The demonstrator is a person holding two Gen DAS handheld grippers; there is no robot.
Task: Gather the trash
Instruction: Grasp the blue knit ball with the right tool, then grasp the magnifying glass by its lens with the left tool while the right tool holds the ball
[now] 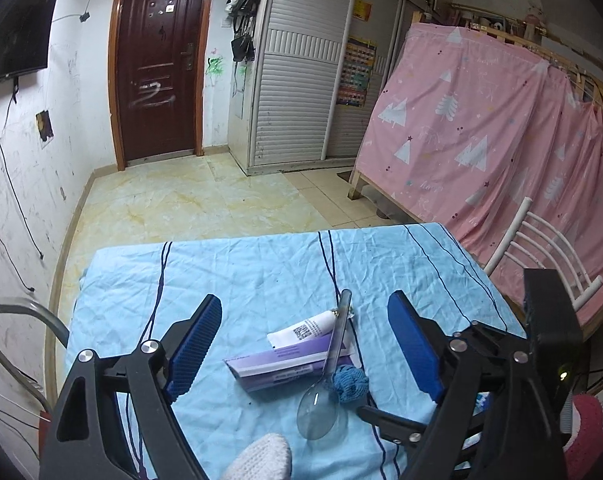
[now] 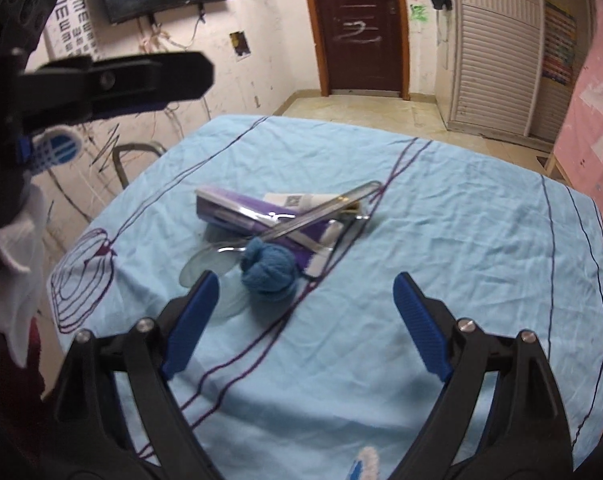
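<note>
A table under a wrinkled light-blue cloth (image 1: pixel 261 268) carries a small heap of trash near its middle. In the left wrist view the left gripper (image 1: pixel 305 344) hangs over the near part of the table with its blue pads spread wide and nothing gripped; the heap lies on the cloth in the gap between them, untouched by either pad. The heap is a purple box (image 1: pixel 277 368) lying flat, a white tube (image 1: pixel 301 330) leaning on the box's far edge, a clear plastic spoon (image 1: pixel 321 392) laid across both with its bowl toward the camera, and a blue knitted ball (image 1: pixel 349 384) just right of the spoon's bowl, touching the box's near right corner. In the right wrist view the right gripper (image 2: pixel 305 320) also stands wide open and empty, lower and nearer than the heap. There the ball (image 2: pixel 267 276) is just beyond its fingertips, with the spoon (image 2: pixel 301 220) and box (image 2: pixel 237 208) farther on. A dark door (image 1: pixel 157 60) and a pink curtain (image 1: pixel 481 128) stand beyond the table.
</note>
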